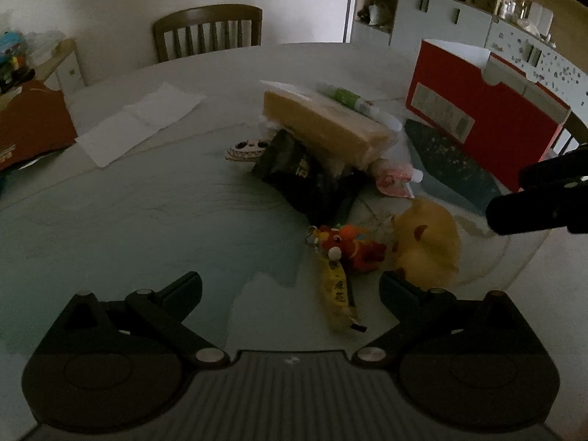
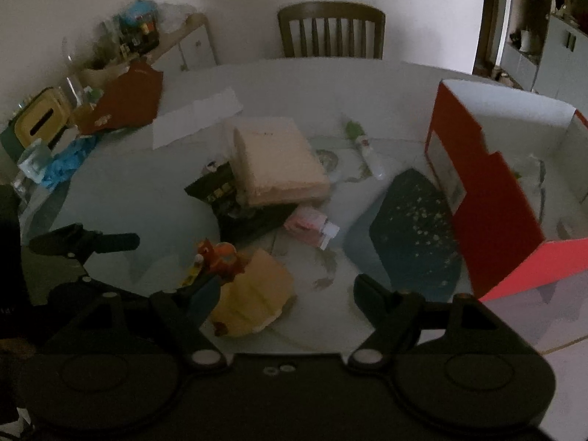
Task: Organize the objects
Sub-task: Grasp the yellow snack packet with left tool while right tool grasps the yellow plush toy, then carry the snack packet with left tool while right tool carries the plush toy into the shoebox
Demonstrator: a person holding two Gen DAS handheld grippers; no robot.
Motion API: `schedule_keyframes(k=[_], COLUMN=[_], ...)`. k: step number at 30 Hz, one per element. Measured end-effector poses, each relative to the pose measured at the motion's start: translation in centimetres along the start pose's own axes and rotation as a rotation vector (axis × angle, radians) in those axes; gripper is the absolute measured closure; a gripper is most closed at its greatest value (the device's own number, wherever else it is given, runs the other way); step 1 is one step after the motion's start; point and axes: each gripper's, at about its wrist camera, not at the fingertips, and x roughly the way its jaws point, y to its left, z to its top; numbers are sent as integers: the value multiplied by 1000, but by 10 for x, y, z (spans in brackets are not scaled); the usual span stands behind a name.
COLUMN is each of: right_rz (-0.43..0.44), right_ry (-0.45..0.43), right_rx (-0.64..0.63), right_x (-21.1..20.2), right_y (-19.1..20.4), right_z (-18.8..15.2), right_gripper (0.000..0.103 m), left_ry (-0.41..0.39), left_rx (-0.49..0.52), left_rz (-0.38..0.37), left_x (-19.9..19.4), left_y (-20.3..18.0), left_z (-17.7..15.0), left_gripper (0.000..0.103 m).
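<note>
A heap of small things lies on the round glass table [image 1: 128, 228]. It holds a tan box [image 1: 323, 125] propped on a black snack bag [image 1: 305, 172], a pink packet [image 1: 393, 180], a green tube [image 1: 345, 97], a red-orange plush keychain [image 1: 352, 246] with a yellow banana tag [image 1: 336, 294], and a yellow plush toy [image 1: 426, 246]. My left gripper [image 1: 290, 283] hangs wide open above the glass, just short of the banana tag. My right gripper [image 2: 288, 294] is open too. The yellow plush toy [image 2: 253, 294] lies between its fingers, close to the left one, unpressed.
An open red box [image 2: 496, 202] with a white inside stands at the right, with a dark speckled pouch [image 2: 411, 235] leaning beside it. White paper [image 1: 139, 121] lies at the far left. A wooden chair [image 2: 330, 29] stands behind the table, and a cluttered side cabinet [image 2: 110, 84] at the left.
</note>
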Motion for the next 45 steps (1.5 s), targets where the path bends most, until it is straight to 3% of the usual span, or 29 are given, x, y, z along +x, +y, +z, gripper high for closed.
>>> schedule_keyframes(k=[14, 24, 27, 30, 32, 34, 38, 40, 45], right_rz=[10, 43, 48, 65, 80, 95, 114, 116, 112], right_ry=[92, 132, 142, 151, 148, 144, 136, 131, 117], right_rx=[92, 145, 153, 163, 169, 171, 167, 161, 137], right_x=[34, 43, 46, 48, 49, 49, 46, 44, 36], right_y=[4, -1, -1, -2, -3, -3, -2, -2, -3], right_z=[5, 1, 0, -1, -2, -2, -3, -4, -7], right_gripper=[24, 25, 27, 31, 35, 40, 49, 51, 54], left_ry=[-54, -69, -44, -57, -60, -62, -48, -40, -15], left_rx=[81, 66, 32, 64, 74, 80, 58, 42, 16], left_rz=[34, 19, 4, 8, -3, -6, 1, -2, -26], left_x=[18, 19, 20, 17, 12, 9, 4, 3, -2], left_y=[-14, -19, -18, -22, -25, -27, -27, -25, -23], left_z=[1, 0, -4, -8, -10, -12, -13, -12, -14], left_gripper=[0, 2, 12, 27, 45, 58, 76, 82, 86])
